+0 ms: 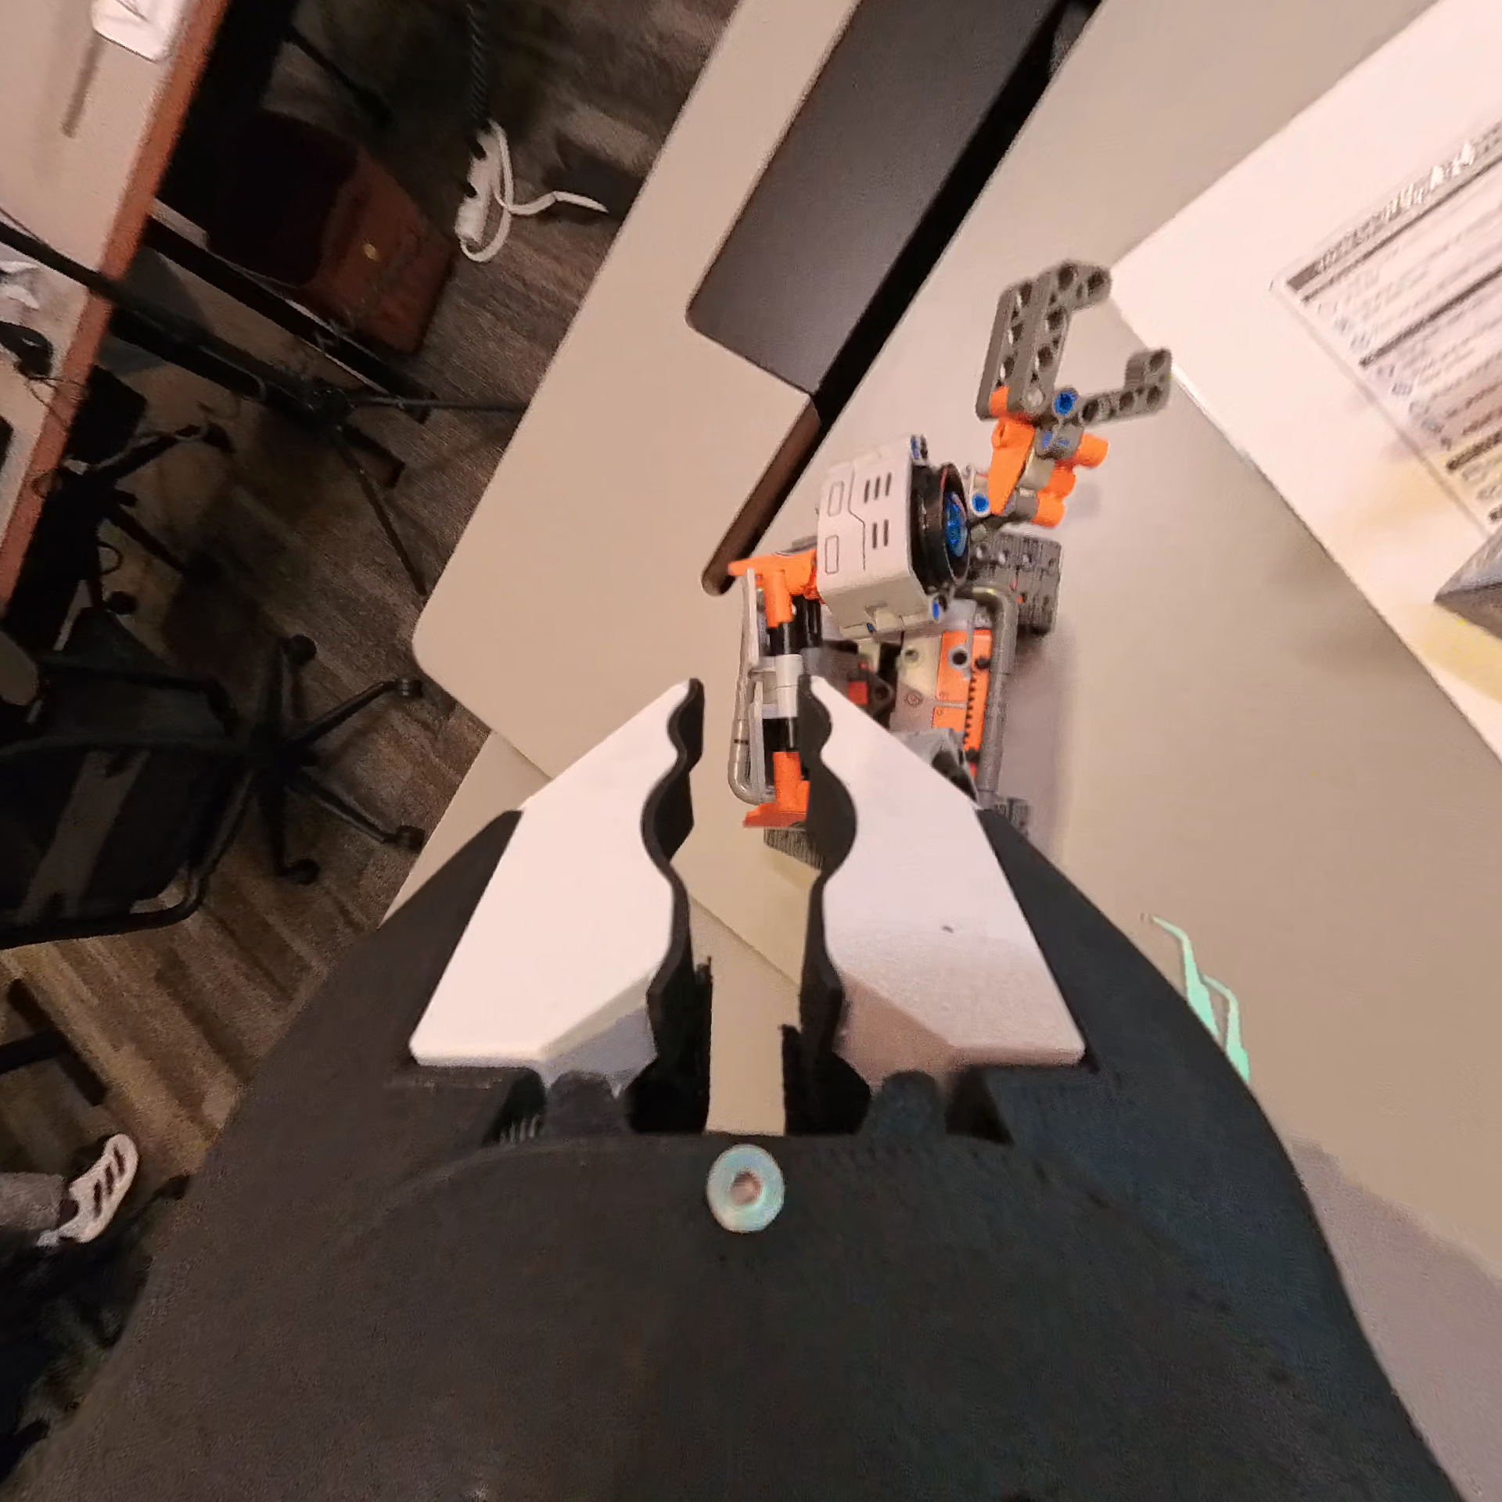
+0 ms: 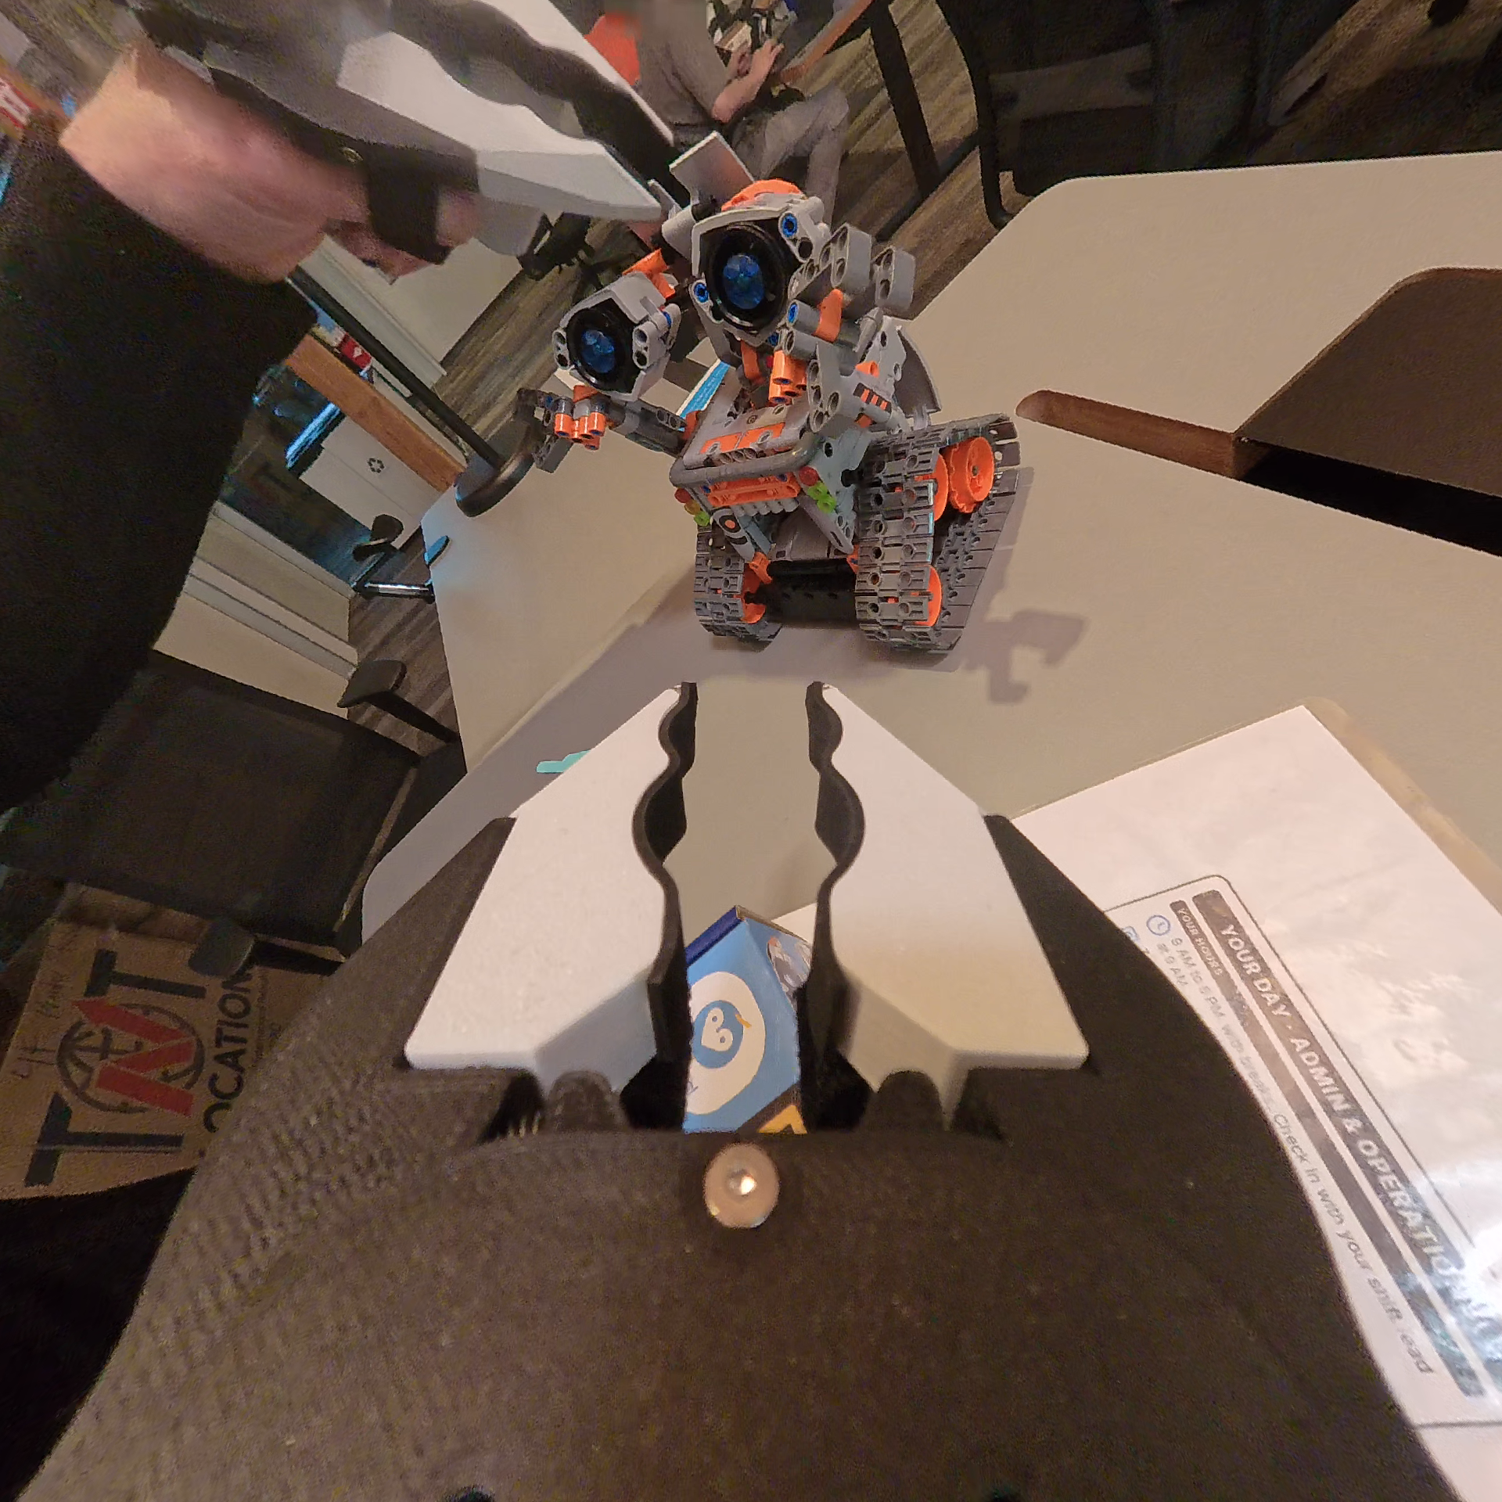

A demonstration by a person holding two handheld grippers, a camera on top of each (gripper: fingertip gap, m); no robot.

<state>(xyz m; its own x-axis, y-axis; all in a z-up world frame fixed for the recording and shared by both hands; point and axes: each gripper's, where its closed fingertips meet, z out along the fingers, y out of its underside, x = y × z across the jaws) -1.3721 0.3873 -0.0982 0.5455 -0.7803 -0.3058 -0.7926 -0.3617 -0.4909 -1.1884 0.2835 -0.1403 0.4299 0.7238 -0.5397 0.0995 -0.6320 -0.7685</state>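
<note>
We hold our left gripper (image 1: 749,707), jaws narrowly parted and empty, over the grey-and-orange tracked brick-built toy robot (image 2: 800,423) on the beige table (image 2: 1178,569); our right gripper (image 2: 749,707), likewise parted and empty, hangs just short. A nudge could topple it.

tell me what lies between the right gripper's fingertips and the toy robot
Nothing: in the right wrist view only bare beige table and the toy robot's shadow separate it from the open right gripper.
</note>
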